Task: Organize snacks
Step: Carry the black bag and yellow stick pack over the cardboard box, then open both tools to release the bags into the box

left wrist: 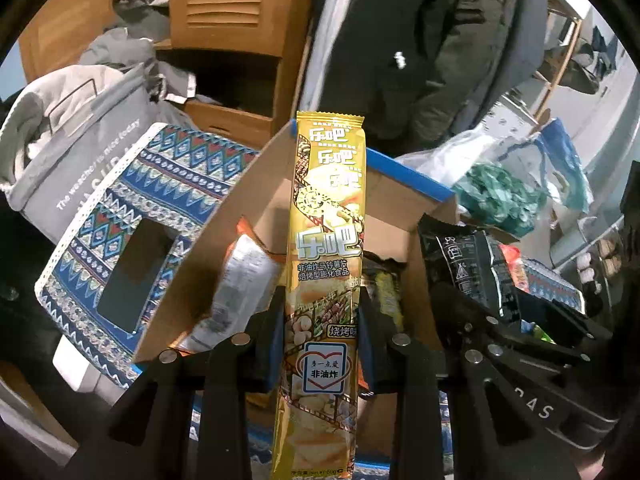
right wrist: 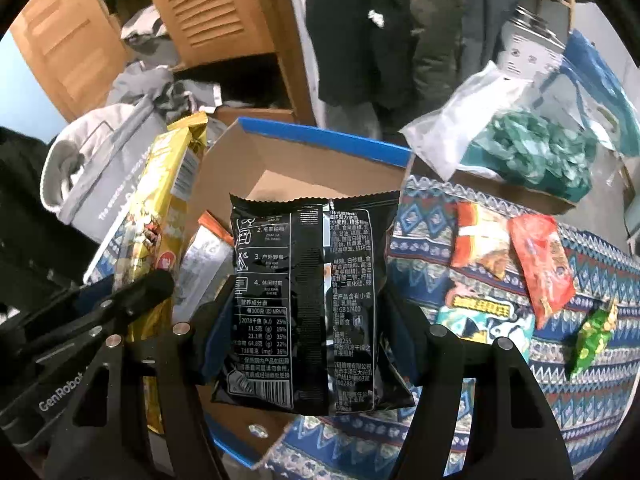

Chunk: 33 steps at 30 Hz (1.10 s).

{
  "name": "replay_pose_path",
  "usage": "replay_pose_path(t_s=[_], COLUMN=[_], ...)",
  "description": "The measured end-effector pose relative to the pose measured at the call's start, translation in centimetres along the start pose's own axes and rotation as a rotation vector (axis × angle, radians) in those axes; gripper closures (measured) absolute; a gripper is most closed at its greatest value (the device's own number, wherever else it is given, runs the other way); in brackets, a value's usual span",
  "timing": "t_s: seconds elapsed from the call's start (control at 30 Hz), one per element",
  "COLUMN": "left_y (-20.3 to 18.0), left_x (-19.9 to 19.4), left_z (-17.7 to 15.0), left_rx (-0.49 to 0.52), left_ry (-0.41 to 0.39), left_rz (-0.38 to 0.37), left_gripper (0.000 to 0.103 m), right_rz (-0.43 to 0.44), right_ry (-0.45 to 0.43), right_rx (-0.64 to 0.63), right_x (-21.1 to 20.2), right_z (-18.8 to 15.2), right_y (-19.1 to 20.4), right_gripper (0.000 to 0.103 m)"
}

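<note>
Your left hand-held gripper [left wrist: 322, 332] is clamped on the long yellow chip packet [left wrist: 326, 264], its pads pressing the packet's two long edges in the lower half. The packet's long axis runs straight away from you along the fingers, its crimped top end pointing out over the open cardboard box [left wrist: 224, 248]; its bottom end is cut off at the lower edge of the left wrist view. Your right hand-held gripper [right wrist: 308, 332] grasps the black snack bag [right wrist: 308, 300] by its sides, back panel with the printed nutrition table facing the camera, the serrated top edge pointing away over the same box, just beside the box's right wall. Inside the box, an orange-and-silver packet [left wrist: 240, 280] leans against the left wall, and a dark greenish packet [left wrist: 386, 292] lies behind the yellow one, mostly hidden, so its print cannot be read. Right of the box, on the blue patterned cloth [right wrist: 580, 360] over the counter, lie two orange-red packets [right wrist: 540, 264], a colourful cartoon-printed bag [right wrist: 488, 320] partly covered by your gripper finger, and a small green wrapped snack [right wrist: 592, 340]. Beyond the box, hanging dark coats [left wrist: 400, 40] and a clear bag of green stuff [right wrist: 532, 152] are blurred.
</note>
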<state>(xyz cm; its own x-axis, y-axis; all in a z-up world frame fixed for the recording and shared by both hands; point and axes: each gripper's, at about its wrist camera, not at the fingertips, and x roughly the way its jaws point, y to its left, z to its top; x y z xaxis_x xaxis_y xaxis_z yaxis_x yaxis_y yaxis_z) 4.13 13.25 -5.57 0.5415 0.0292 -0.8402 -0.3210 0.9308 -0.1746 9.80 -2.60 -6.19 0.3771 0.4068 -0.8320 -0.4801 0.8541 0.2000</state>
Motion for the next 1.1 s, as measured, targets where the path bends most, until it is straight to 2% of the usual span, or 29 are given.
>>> replay_pose_path(t_s=[0.4, 0.53, 0.63, 0.73, 1.1], left_y=[2.9, 3.2, 3.1, 3.0, 0.8], left_x=[2.7, 2.4, 2.1, 2.0, 1.4], left_z=[-0.1, 0.1, 0.2, 0.2, -0.2], left_rx=[-0.067, -0.087, -0.086, -0.097, -0.071], left_ry=[0.048, 0.026, 0.016, 0.016, 0.021], left_rz=[0.034, 0.029, 0.029, 0.021, -0.014], left_gripper=[0.071, 0.070, 0.062, 0.062, 0.061], right_rz=[0.031, 0.033, 0.032, 0.035, 0.011], right_ry=[0.045, 0.057, 0.052, 0.041, 0.011], right_rx=[-0.001, 0.015, 0.018, 0.027, 0.054], right_x=[3.2, 3.7, 3.5, 3.1, 1.1], right_z=[0.8, 0.9, 1.0, 1.1, 0.8], right_y=[0.9, 0.9, 0.7, 0.3, -2.0], right_gripper=[0.035, 0.034, 0.033, 0.028, 0.028])
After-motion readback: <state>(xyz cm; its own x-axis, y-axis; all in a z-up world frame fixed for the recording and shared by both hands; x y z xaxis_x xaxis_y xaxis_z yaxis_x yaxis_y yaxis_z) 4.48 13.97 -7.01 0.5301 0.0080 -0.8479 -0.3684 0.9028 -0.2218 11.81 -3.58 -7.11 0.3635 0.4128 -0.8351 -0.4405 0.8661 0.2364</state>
